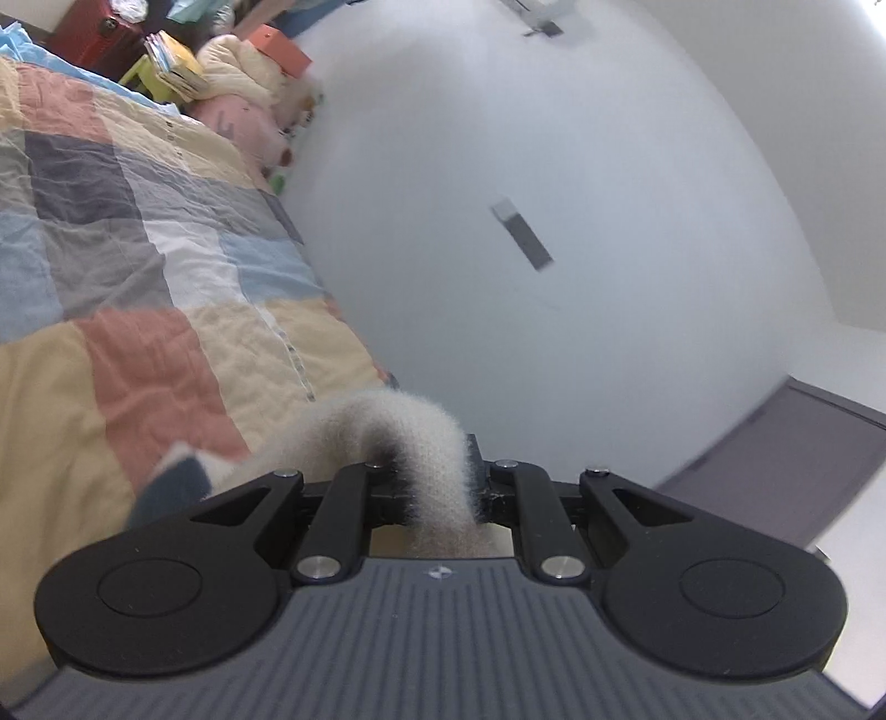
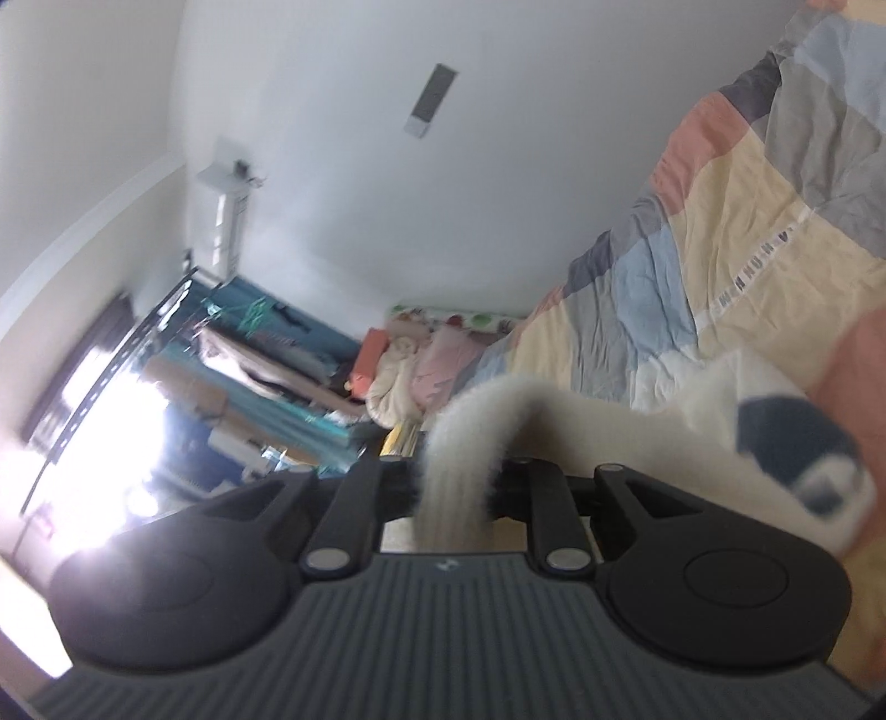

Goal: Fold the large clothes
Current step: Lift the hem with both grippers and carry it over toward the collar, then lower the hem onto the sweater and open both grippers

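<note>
My left tool is clamped on a fuzzy cream garment, the pile arching up out of the jaws and drooping off toward the bed. My right tool is pinched on the same fluffy fabric, which loops over and runs out to the right. Both views are tilted hard and blurred in places.

I can read almost nothing. A small pale emblem sits at the middle of each tool's ribbed grey body, too small to make out. On the patchwork quilt a white strip carries a row of dark marks that look like letters, but I cannot read them in either view.

A dark navy patch with a pale edge shows on the garment, clearest in the right view and only as a blurred corner in the left.

Only the left view shows a grey door at the right, a red case and an orange box by a heap of cream and pink bedding.

Only the right view shows a glaring bright window, a white air-conditioning unit on the wall, and a rail of hanging clothes against teal.

Both views catch a grey rectangle mounted on the white wall.
</note>
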`<state>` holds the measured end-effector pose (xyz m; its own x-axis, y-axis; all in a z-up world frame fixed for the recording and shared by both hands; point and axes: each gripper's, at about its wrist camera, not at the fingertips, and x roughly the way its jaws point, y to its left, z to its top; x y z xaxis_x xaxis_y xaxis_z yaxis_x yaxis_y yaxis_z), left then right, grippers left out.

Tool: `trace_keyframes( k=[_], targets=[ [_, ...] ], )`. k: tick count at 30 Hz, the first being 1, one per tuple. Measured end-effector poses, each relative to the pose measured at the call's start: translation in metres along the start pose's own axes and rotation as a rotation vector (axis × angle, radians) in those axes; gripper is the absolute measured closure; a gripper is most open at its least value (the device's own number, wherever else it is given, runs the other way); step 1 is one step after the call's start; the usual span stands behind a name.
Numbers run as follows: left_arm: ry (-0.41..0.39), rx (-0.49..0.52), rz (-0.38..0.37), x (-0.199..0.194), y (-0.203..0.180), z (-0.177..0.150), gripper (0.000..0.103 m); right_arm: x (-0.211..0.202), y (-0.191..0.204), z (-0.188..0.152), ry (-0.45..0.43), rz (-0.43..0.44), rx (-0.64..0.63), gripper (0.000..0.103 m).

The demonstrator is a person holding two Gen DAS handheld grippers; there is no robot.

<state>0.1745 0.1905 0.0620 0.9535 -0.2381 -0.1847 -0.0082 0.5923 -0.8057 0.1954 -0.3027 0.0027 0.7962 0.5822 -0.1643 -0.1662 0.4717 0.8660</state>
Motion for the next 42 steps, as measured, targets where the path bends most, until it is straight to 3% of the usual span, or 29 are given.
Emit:
trace_keyframes(
  k=[6,10,18,25,30,32,33,34,35,36,37,42],
  targets=[
    [-0.007,0.014,0.048,0.072,0.029,0.019,0.088,0.069,-0.016,0.011,-0.043,-0.031,0.045,0.084],
    [0.022,0.061,0.087,0.114,0.052,0.023,0.088,0.109,-0.037,0.007,-0.059,-0.086,-0.005,0.084],
    [0.098,0.053,0.152,0.186,0.114,0.019,0.087,0.175,-0.098,-0.004,0.001,-0.193,-0.061,0.084],
    [0.177,0.072,0.220,0.230,0.150,0.012,0.085,0.217,-0.137,-0.004,0.055,-0.263,-0.030,0.084],
    [0.228,0.003,0.232,0.239,0.171,0.009,0.085,0.221,-0.140,-0.004,0.086,-0.251,-0.035,0.080],
    [0.230,0.001,0.234,0.238,0.169,0.007,0.075,0.217,-0.135,-0.005,0.094,-0.235,-0.045,0.073],
    [0.229,-0.001,0.219,0.235,0.167,0.006,0.067,0.215,-0.132,-0.005,0.098,-0.222,-0.052,0.063],
    [0.233,-0.005,0.196,0.231,0.164,0.006,0.044,0.211,-0.129,-0.006,0.100,-0.200,-0.053,0.049],
    [0.233,-0.005,0.175,0.227,0.160,0.006,0.029,0.207,-0.124,-0.009,0.103,-0.173,-0.055,0.041],
    [0.224,0.005,0.161,0.222,0.156,0.006,0.026,0.203,-0.117,-0.011,0.108,-0.157,-0.064,0.027],
    [0.215,0.027,0.154,0.216,0.148,0.006,0.026,0.199,-0.110,-0.014,0.116,-0.149,-0.084,0.022],
    [0.226,0.138,0.135,0.186,0.113,-0.004,0.025,0.177,-0.079,-0.036,0.168,-0.132,-0.197,0.022]
  ],
)
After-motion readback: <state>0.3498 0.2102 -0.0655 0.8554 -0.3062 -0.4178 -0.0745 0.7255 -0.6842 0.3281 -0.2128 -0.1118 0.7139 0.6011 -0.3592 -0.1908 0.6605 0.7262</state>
